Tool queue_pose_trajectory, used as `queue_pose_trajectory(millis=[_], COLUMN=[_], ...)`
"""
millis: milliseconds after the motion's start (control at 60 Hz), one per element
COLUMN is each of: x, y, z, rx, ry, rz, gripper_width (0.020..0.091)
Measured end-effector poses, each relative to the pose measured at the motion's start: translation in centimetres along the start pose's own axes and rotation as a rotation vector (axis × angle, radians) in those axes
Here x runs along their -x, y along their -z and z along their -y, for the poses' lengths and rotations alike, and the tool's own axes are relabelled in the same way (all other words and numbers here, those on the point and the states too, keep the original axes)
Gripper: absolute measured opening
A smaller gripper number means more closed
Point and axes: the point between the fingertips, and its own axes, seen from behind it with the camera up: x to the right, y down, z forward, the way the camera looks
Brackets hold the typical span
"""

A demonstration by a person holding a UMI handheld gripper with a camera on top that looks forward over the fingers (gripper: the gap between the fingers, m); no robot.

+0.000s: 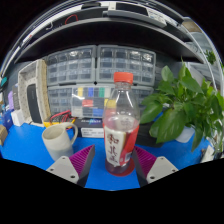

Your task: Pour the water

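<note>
A clear plastic bottle (121, 125) with an orange-red cap, a white and red label and reddish liquid in its lower part stands upright on the blue table (30, 150). It stands between my gripper's (115, 160) two purple-padded fingers (84, 160), with a gap showing at each side. My gripper is open. A beige mug (59, 140) with its handle to the right stands to the left of the bottle, beyond my left finger.
A green leafy plant (182, 105) stands to the right of the bottle. Clear drawer cabinets (95, 68) line the back. An upright white device (35, 92) stands at the far left, and small colourful items (88, 98) lie behind the bottle.
</note>
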Motion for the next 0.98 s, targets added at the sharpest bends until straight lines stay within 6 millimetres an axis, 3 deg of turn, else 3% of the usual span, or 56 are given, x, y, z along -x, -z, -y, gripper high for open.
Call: queue_pose_trajectory(millis=[150,333,700,983], x=[0.7,0.8,5.0,7.6], y=[4.5,8.2,13.3,15.8], z=[-2.3,-2.0,6.7,10.2], rx=[0.064,0.082,-0.017,-0.045], ry=[-0.012,-0.035,-0.053,-0.038], rz=[0.006,-0.009,0.096,0.165], gripper_width=[0.0723,0.0729,0.0725,0.0723])
